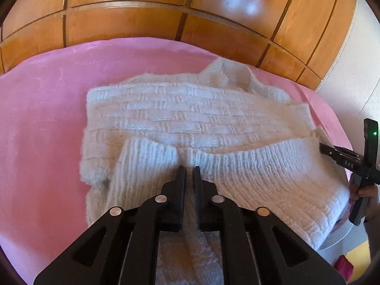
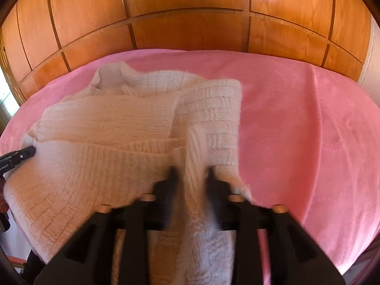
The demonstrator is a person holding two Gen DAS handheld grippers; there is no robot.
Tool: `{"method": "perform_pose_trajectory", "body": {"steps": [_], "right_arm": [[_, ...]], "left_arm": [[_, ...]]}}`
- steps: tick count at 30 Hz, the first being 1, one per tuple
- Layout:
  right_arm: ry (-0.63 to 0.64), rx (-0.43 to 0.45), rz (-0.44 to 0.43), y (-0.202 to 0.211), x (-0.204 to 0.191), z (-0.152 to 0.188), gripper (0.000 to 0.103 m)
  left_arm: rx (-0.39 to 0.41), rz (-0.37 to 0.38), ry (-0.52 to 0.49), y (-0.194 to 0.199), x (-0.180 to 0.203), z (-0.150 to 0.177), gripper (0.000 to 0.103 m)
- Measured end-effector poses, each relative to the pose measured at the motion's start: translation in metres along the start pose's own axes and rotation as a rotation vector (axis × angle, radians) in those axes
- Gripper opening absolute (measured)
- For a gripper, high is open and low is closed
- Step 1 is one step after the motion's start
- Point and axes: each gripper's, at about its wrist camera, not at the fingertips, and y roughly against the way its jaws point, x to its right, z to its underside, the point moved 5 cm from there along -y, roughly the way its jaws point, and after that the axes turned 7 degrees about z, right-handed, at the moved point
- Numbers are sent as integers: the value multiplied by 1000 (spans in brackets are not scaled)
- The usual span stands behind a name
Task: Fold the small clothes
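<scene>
Sweater [image 1: 190,114] on pink blanket [image 1: 42,128]; left gripper [image 1: 189,169] fingers and right gripper [image 2: 190,173] fingers both clamped on its hem.

Chunky knit sweater [image 1: 190,118], plush blanket [image 1: 42,130], glossy wood panelling [image 1: 142,23].

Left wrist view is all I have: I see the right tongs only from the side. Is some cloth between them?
Observer: Yes. A ridge of the sweater fills the gap of the right tongs. The picture is blurred there, so I cannot confirm a firm grip.
Operator: And what lies to the right of the sweater?
Observer: In view, only the pink cover, with one long crease in it.
</scene>
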Motion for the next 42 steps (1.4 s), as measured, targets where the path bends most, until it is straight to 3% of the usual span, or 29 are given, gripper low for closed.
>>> {"method": "perform_pose_trajectory", "body": {"steps": [5,7,8,9,13,17,18,19,20,22,24,25,35,37,42], "right_arm": [[-4,15,-32,19,8,6,50],[1,12,-38,21,9,9,53],[9,6,-36,21,10,12,53],[14,1,-33,19,9,13,53],[30,0,-32,20,5,17,53],[75,22,-25,21,-5,12,53],[90,19,-22,19,-7,11,49],[112,10,-18,16,-11,11,36],[130,3,-12,13,-14,12,30],[161,-8,1,11,-17,13,8],[174,-6,9,16,-16,13,7],[175,-4,11,19,-14,12,7],[71,108,-88,89,6,-35,6],[23,131,-110,89,10,-52,6],[-37,141,-118,54,13,-100,6]], "left_arm": [[46,-12,13,36,-11,5,14],[59,-16,38,48,-21,8,39],[73,-20,51,55,-26,9,56],[93,-15,66,64,-32,13,61],[74,20,100,71,-42,28,61],[36,52,53,63,-36,37,61],[32,53,44,60,-35,37,61],[28,50,27,55,-33,37,61],[19,53,11,52,-32,36,59],[4,65,0,46,-32,37,41],[-7,70,6,43,-35,38,11],[7,63,5,47,-37,37,6],[207,124,7,123,-20,2,5],[238,140,15,126,-20,-15,5],[256,80,31,101,-33,-60,5]]}}
